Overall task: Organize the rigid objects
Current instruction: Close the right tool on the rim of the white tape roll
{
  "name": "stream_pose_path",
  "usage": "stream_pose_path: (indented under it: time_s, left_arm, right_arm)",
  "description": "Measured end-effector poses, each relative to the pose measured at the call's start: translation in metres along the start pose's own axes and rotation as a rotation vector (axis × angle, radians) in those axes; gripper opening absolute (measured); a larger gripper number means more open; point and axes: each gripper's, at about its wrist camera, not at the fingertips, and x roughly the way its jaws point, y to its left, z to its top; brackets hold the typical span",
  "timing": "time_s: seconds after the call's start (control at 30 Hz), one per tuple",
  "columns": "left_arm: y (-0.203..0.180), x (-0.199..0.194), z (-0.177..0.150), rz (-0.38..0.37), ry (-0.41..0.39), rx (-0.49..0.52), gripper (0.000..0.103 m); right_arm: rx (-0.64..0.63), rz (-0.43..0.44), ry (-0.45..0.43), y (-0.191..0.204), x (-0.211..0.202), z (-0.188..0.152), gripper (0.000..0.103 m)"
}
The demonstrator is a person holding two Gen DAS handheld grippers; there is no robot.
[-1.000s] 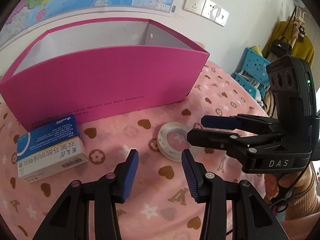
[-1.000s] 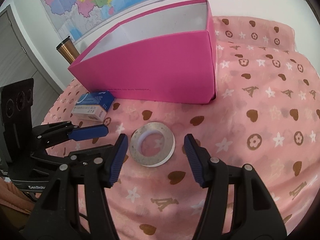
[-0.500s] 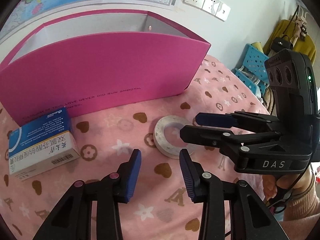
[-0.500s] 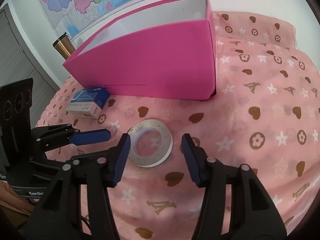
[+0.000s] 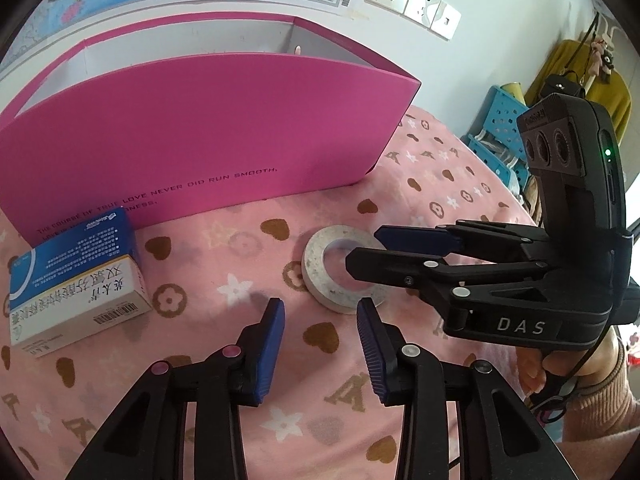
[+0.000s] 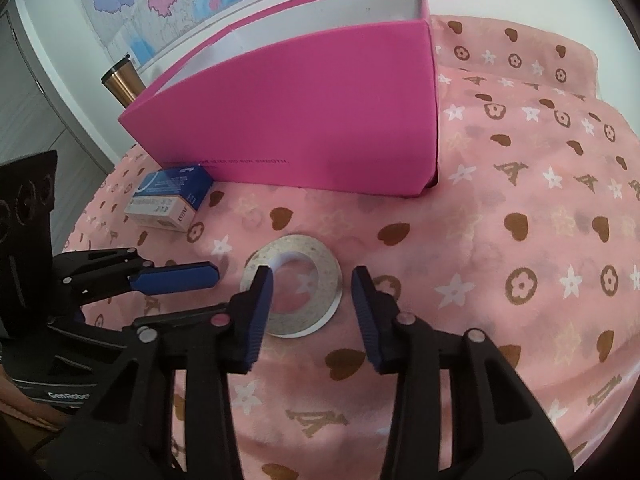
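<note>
The tape roll (image 6: 294,285) lies flat on the pink tablecloth (image 6: 520,208), out in the middle and a bit in front of the pink box (image 6: 304,120), not touching it. The right gripper (image 6: 312,280) is spread open right over it, one finger over the roll's left rim and the other just past its right edge. Looks like the grab is about to happen. I'd drop the fingers low so they straddle the outer wall evenly, then squeeze gently, since a flat ring could easily tip or skid on soft cloth.

The left gripper (image 5: 320,308) is open too, holding nothing, its tips just short of the roll on the near side. A blue and white carton (image 5: 76,276) sits by the box's left end, well apart from the roll.
</note>
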Motion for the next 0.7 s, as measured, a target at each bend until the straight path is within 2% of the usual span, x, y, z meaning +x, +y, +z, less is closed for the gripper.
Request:
stream_pose_path:
  time_s: [0.23,0.37,0.7]
  left_arm:
    - [0.0012,0.0017,0.0001,-0.015,0.006,-0.006,0.037]
    - [-0.0001,0.0032,-0.0002,-0.020,0.009,-0.006,0.037]
    - [-0.0023,0.0040,-0.0010,-0.028,0.015,-0.005,0.037]
  right_arm:
    - [-0.039,-0.050,0.004,0.0040,0.0027,0.0000,0.033]
    - [-0.056,-0.086,0.007,0.0047,0.0030,-0.0005,0.023]
    - [-0.035,-0.075,-0.008,0.0007,0.0002,-0.0010,0.017]
